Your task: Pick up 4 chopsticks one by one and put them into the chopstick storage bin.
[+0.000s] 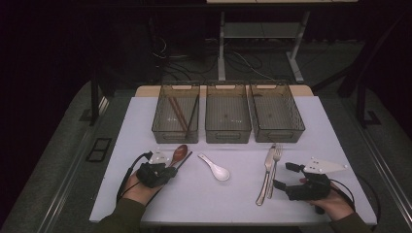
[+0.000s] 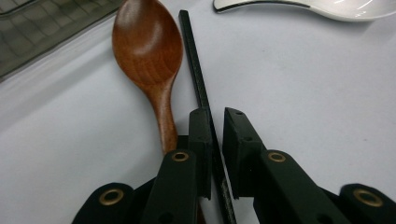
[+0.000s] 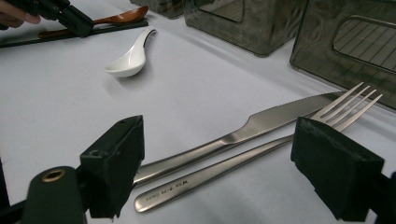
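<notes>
My left gripper rests low on the white table, shut on a thin black chopstick that runs between its jaws. A brown wooden spoon lies right beside the chopstick, bowl up. My right gripper stands wide open near the front right, one jaw on each side of the handles of a steel knife and fork, touching neither. Between the two grippers lies a white ceramic spoon.
Three smoky see-through bins stand in a row at the back: the left bin holds a few chopsticks, while the middle bin and right bin look bare. Table edges run close behind both hands.
</notes>
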### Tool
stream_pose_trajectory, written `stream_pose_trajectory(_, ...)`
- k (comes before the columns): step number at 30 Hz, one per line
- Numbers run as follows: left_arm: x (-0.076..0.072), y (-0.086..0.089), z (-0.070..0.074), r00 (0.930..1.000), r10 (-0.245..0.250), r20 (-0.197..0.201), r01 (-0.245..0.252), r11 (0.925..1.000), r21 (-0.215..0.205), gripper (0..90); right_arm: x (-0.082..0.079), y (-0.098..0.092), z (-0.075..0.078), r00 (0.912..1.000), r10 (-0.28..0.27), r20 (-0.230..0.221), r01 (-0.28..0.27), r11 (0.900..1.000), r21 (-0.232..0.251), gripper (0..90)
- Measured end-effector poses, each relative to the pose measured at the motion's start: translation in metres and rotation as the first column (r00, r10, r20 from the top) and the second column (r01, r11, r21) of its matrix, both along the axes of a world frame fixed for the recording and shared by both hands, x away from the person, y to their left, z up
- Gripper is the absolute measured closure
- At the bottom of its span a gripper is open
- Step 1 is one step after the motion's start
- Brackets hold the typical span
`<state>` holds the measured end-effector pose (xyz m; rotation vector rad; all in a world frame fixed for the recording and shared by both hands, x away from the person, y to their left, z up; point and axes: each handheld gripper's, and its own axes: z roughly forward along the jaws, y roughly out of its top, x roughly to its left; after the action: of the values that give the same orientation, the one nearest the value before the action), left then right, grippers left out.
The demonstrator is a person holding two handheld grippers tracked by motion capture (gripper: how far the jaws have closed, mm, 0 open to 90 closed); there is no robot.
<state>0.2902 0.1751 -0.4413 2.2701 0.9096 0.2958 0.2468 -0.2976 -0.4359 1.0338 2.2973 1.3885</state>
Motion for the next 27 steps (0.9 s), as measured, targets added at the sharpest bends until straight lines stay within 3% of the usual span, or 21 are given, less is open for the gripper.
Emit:
stream_pose_trajectory(3, -0.0002, -0.0011, 0.0000, 0.9999, -0.015, 0.000, 0.015, 0.9999, 0.002, 80.7, 0.0000, -0.0002, 0.0001, 1.0000, -0.001, -0.001, 0.001, 1.000, 0.000, 17.7)
stream_pose_trajectory(27, 0.0008, -0.0029, 0.0000, 0.9993, 0.024, -0.028, -0.025, 0.9992, -0.030, 85.7, 0.0003, 0.0006, -0.0004, 1.0000, 0.008, -0.002, -0.008, 1.000, -0.002, 17.7)
